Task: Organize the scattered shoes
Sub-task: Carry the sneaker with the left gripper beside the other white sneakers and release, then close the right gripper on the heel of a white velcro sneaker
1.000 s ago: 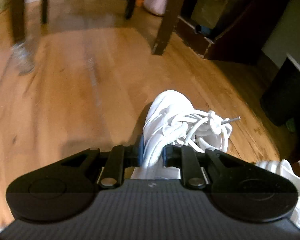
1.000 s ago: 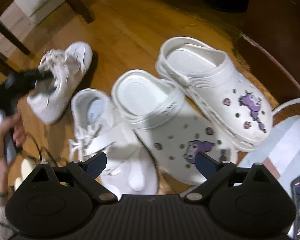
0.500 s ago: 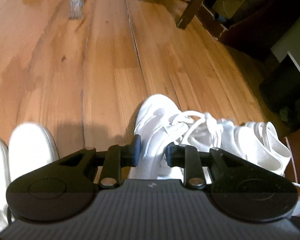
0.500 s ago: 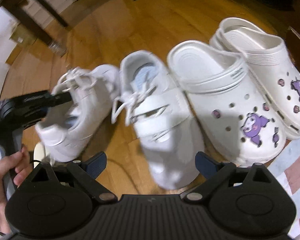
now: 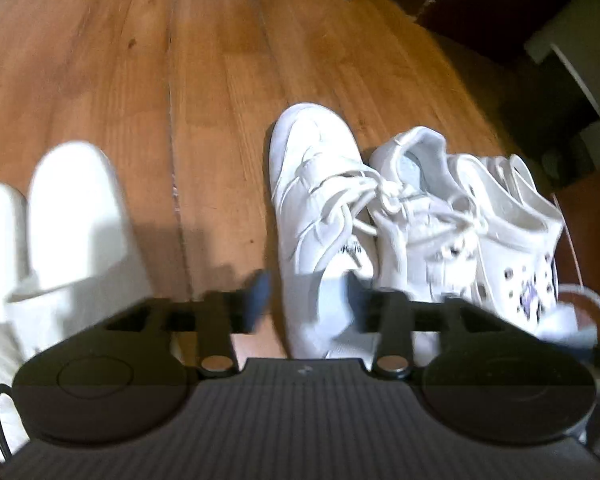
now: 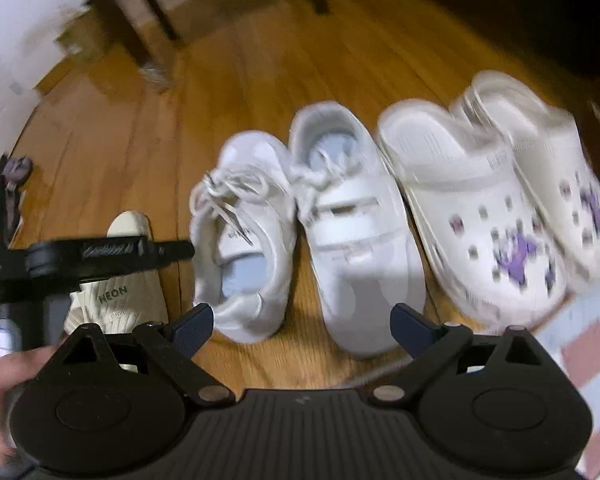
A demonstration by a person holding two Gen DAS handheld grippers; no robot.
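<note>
Beside the sneakers (image 6: 244,240) sit clogs (image 6: 472,220), perhaps touching.

On the wooden plank floor (image 6: 112,152), four shoes are lying in a row in the right wrist view: a white lace-up sneaker (image 6: 244,240) leftmost, touching a white strap sneaker (image 6: 356,232) on its right, then a white clog with purple charms (image 6: 472,216), then a second white charm clog (image 6: 548,176) overlapping it. A cream ribbed slide sandal (image 6: 120,288) is lying left of the row, near the lace-up sneaker.
</note>
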